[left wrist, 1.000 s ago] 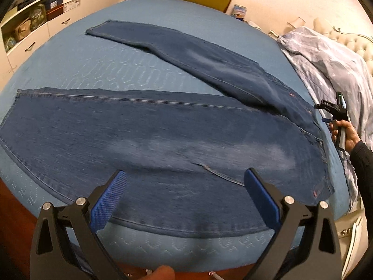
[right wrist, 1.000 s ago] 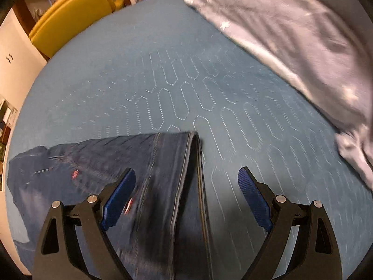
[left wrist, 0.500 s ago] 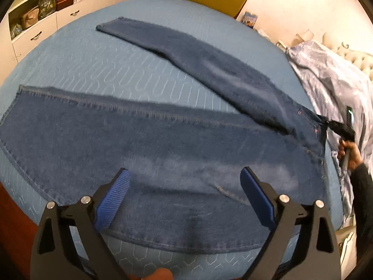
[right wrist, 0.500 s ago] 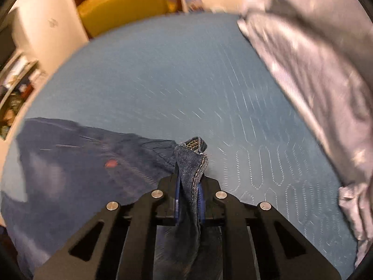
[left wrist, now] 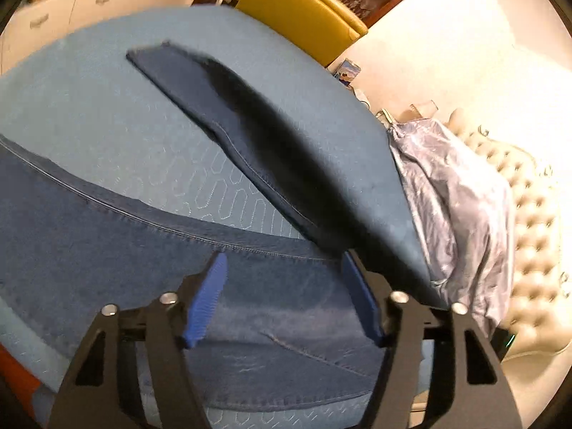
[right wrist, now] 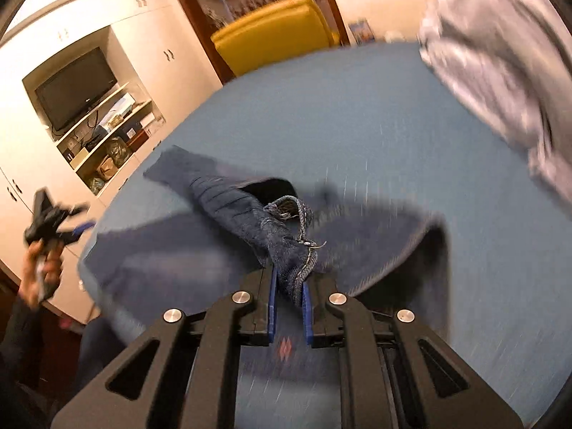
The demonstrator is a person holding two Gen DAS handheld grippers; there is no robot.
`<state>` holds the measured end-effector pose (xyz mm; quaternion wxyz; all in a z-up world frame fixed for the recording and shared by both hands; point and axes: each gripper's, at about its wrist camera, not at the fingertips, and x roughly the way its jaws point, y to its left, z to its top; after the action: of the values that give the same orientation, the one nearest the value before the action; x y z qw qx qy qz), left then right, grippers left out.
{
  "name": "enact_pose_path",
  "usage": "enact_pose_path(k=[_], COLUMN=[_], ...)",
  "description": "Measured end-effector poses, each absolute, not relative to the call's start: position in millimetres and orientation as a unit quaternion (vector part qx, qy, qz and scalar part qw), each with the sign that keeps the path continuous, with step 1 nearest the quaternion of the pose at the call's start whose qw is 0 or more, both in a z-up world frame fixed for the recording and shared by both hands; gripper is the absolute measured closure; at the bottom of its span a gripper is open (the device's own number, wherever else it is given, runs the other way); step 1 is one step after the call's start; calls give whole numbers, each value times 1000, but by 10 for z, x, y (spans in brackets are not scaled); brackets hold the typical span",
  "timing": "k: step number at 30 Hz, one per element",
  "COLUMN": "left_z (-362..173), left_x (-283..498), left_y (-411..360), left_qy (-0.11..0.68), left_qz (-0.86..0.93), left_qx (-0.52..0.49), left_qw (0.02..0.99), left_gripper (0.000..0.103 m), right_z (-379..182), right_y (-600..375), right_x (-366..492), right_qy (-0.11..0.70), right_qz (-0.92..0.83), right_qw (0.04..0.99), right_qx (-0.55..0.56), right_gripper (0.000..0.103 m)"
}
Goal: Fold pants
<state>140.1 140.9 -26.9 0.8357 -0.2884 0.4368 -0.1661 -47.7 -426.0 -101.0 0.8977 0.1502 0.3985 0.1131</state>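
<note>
Blue denim pants [left wrist: 118, 236] lie on the blue bed [left wrist: 71, 114]. The near leg stays flat; the far leg [left wrist: 257, 143] is lifted off the bed and hangs in the air, blurred. My left gripper [left wrist: 286, 296] is open and empty, hovering low over the near leg. My right gripper [right wrist: 289, 300] is shut on the pants' waistband corner [right wrist: 293, 250], holding it above the bed, with the denim [right wrist: 221, 200] trailing away to the left. The left gripper also shows in the right wrist view [right wrist: 50, 221], far left in a hand.
A grey-blue duvet [left wrist: 457, 193] is bunched along the bed's right side by a tufted cream headboard [left wrist: 529, 221]. A yellow chair [left wrist: 300, 14] stands beyond the bed. A white wall unit with a TV [right wrist: 75, 85] stands to the left.
My right gripper shut on the waistband corner, then lifted it up and over, raising the far leg off the bed. My left gripper narrowed and moved in over the near leg.
</note>
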Motion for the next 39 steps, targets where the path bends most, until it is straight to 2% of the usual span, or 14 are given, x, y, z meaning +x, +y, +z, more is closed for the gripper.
enact_pose_path(k=[3, 5, 10, 20, 21, 22, 23, 24, 28, 33, 36, 39], left_z=[-540, -731, -1152, -1712, -1739, -1767, -1752, -1714, -1317, -713, -937, -1392], left_x=[1715, 1959, 2562, 3659, 3722, 3790, 3812, 3819, 3535, 2275, 1334, 820], left_y=[1498, 1562, 1762, 1695, 1688, 1677, 1677, 1677, 1756, 1910, 1990, 2001], left_qy=[452, 460, 464, 497, 502, 507, 509, 511, 498, 454, 456, 479], left_qz=[-179, -177, -156, -107, -104, -102, -101, -99, -106, -114, -97, -75], left_qx=[-330, -360, -430, -460, -459, -459, -456, -446, -425, -398, -408, -418], left_qw=[809, 792, 759, 728, 726, 723, 723, 728, 748, 789, 785, 768], left_gripper=[55, 57, 65, 66, 77, 94, 101, 102, 102, 102, 102, 102], right_z=[-1333, -1428, -1286, -1133, -1138, -1149, -1162, -1169, -1132, -1142, -1433, -1691], right_y=[-4201, -4214, -4286, -4332, -4338, -4336, -4342, -4349, -4406, -4785, -5120, -5340], right_x=[-677, -688, -586, -610, -598, -597, -592, -583, -564, -618, -747, -1011], right_qy=[426, 434, 423, 419, 421, 423, 426, 429, 437, 441, 463, 454], right_qz=[106, 99, 88, 85, 85, 85, 85, 87, 95, 58, -9, -46], right_qw=[880, 875, 880, 885, 885, 884, 883, 882, 884, 882, 855, 826], right_qx=[181, 193, 200, 184, 181, 179, 176, 172, 139, 156, 232, 331], right_gripper=[90, 90, 90, 91, 91, 91, 91, 91, 91, 88, 63, 62])
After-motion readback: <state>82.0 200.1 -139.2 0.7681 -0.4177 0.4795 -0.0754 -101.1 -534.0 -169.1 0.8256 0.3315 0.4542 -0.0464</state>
